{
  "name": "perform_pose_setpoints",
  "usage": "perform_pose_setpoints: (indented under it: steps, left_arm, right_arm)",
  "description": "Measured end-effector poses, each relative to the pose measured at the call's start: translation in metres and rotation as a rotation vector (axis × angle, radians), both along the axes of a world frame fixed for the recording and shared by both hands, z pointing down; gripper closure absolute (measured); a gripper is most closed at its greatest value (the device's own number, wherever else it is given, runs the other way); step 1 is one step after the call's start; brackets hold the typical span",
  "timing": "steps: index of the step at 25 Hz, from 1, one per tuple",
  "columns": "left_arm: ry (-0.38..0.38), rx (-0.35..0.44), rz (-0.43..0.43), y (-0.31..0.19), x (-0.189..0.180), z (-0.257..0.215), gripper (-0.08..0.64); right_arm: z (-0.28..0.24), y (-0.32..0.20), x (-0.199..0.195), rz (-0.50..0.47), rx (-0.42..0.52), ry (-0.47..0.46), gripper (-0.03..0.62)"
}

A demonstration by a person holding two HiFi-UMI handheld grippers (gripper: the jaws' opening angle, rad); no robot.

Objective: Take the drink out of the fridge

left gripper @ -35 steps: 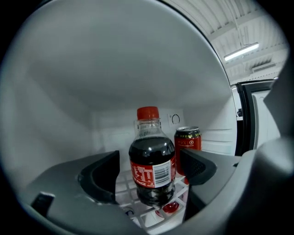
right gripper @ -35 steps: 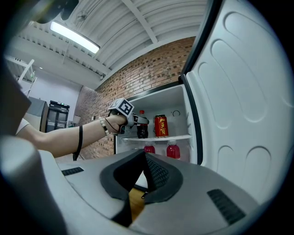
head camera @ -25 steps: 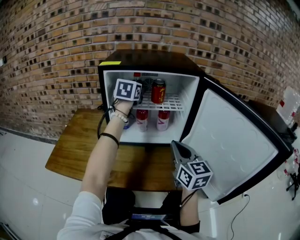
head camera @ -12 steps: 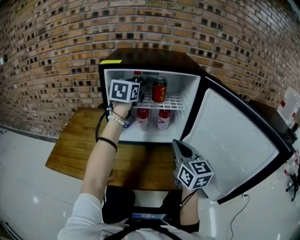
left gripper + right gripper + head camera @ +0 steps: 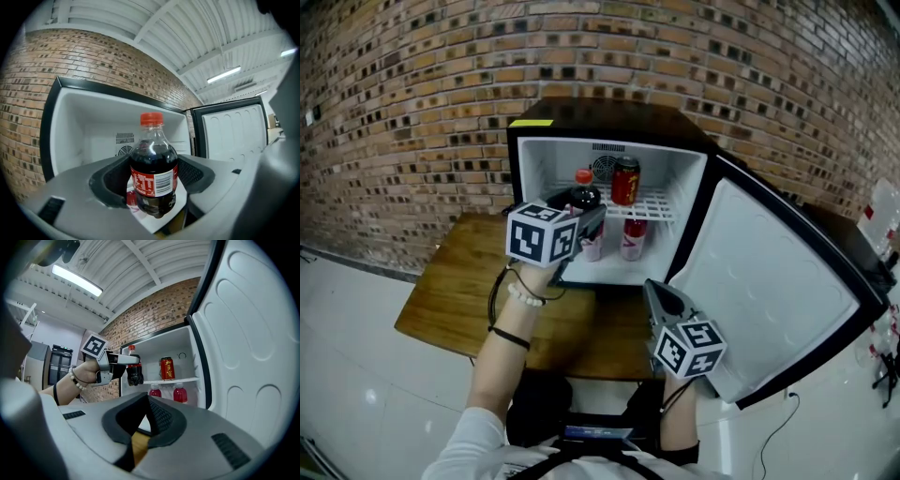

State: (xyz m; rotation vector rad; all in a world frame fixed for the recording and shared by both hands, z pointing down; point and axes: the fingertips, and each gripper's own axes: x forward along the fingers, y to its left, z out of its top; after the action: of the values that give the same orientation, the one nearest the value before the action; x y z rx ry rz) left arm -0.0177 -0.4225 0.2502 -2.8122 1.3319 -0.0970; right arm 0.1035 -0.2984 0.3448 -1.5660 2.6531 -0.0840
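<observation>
A cola bottle (image 5: 584, 196) with a red cap and red label is clamped between the jaws of my left gripper (image 5: 590, 210). It hangs upright in the air just in front of the open black mini fridge (image 5: 609, 131). In the left gripper view the bottle (image 5: 153, 161) fills the space between the two pads, with the white fridge interior behind it. My right gripper (image 5: 655, 291) is shut and empty, low beside the open fridge door (image 5: 769, 281). The right gripper view also shows the held bottle (image 5: 134, 373).
A red can (image 5: 624, 180) stands on the wire shelf (image 5: 656, 204), and two red-drink bottles (image 5: 633, 239) stand below it. The fridge sits on a wooden table (image 5: 459, 295) against a brick wall (image 5: 412, 112). The open door blocks the right side.
My left gripper has drawn back out of the fridge toward me with the cola bottle in it. The right gripper has stayed in place.
</observation>
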Motion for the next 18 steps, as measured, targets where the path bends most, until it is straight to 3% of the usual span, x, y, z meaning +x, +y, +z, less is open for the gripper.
perform_pose_setpoints:
  steps: [8,18]
  left_arm:
    - [0.020,-0.085,0.027,0.040,-0.006,0.076,0.255]
    - [0.010,-0.152,-0.023,0.066,-0.022,0.172,0.255]
  right_arm:
    - [0.006,0.003,-0.007,-0.022,-0.016,0.001,0.575]
    - [0.030,-0.004,-0.016,-0.035,-0.066,0.013,0.575]
